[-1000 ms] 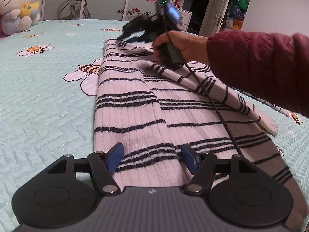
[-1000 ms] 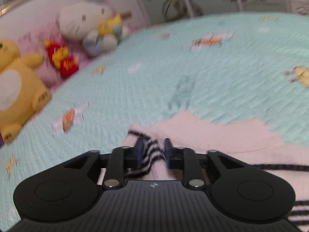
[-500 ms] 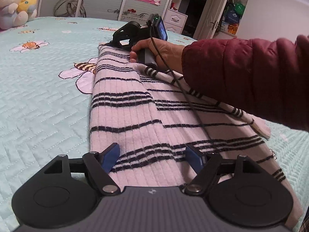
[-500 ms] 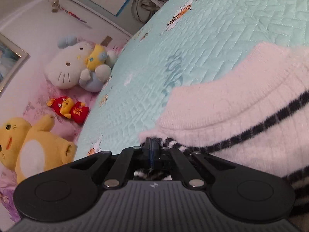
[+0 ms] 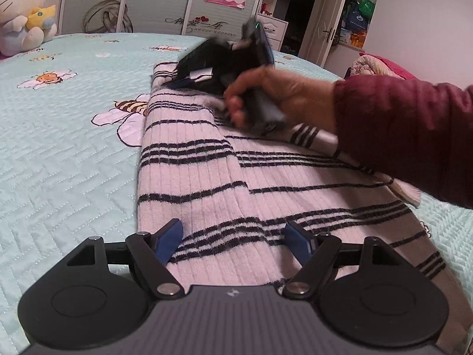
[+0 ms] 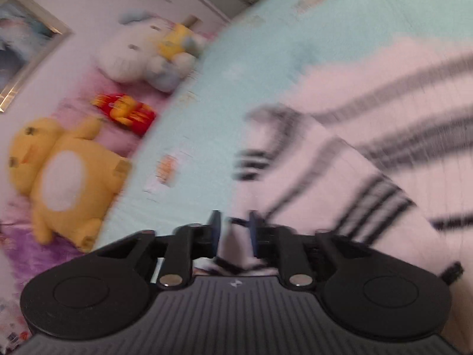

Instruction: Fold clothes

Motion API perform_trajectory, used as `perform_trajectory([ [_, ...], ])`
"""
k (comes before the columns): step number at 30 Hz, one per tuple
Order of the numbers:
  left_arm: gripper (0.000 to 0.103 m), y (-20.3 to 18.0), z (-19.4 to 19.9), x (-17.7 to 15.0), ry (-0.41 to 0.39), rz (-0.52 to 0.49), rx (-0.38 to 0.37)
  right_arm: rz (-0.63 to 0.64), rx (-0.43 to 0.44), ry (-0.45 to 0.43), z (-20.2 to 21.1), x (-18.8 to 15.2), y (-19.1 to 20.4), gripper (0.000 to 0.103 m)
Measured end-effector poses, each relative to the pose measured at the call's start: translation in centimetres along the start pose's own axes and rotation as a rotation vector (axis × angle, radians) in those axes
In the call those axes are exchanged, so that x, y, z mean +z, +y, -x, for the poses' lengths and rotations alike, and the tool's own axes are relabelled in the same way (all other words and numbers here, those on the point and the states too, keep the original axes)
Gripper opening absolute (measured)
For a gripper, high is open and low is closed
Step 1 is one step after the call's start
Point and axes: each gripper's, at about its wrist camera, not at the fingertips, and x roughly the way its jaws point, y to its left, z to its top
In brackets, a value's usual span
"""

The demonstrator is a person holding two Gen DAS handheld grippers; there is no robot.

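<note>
Left wrist view shows the striped sweater [image 5: 207,177] lying lengthwise on the bed [image 5: 68,153], running from the near edge toward the far one. Its left side looks already folded in, making a straight long edge, and one sleeve [image 5: 310,136] lies slanting across the body. The left gripper [image 5: 232,238] hangs over the hem, its jaws wide and just opened further, pressing on nothing. Toward the sweater's far end a hand [image 5: 280,97] holds the right gripper [image 5: 180,82], blurred. Right wrist view is smeared, but the right gripper [image 6: 233,230] stands narrow with a fold of knit [image 6: 233,245] between its pads, seemingly pinched. I'd judge the folding about half done: the right side and the crosswise fold remain.
</note>
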Motion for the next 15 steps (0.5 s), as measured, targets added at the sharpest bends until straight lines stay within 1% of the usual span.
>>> perform_trajectory([
  [1,0.079,0.0,0.0,0.0,0.0,-0.002,0.002,-0.023,0.002,-0.018,-0.4,-0.3,-0.7,0.0],
  [5,0.08,-0.3,0.0,0.0,0.001,-0.016,0.013,0.026,-0.037,-0.009,-0.5,0.0,0.4,0.0],
  [6,0.08,-0.4,0.0,-0.1,0.0,-0.018,0.017,0.021,-0.026,-0.014,0.1,0.0,0.7,0.0],
  [7,0.08,-0.4,0.0,-0.1,0.0,-0.02,0.02,0.016,-0.014,-0.019,0.7,0.0,0.9,0.004],
  [8,0.08,-0.5,0.0,-0.1,-0.001,-0.022,0.024,0.008,0.009,-0.043,1.9,-0.4,1.3,0.01],
  [9,0.08,-0.5,0.0,-0.2,-0.002,-0.023,0.028,0.003,0.052,-0.05,3.0,-0.9,1.7,0.012],
  [11,0.08,-0.6,0.0,-0.2,-0.004,-0.03,0.037,-0.003,0.125,-0.014,5.2,-2.9,2.5,0.013],
  [14,0.08,-0.9,0.0,-0.3,-0.004,-0.039,0.048,0.002,0.154,0.083,5.7,-6.4,2.9,0.02],
  [15,0.08,-0.9,-0.1,-0.3,-0.003,-0.041,0.05,0.025,0.099,0.087,5.3,-7.3,2.5,0.003],
])
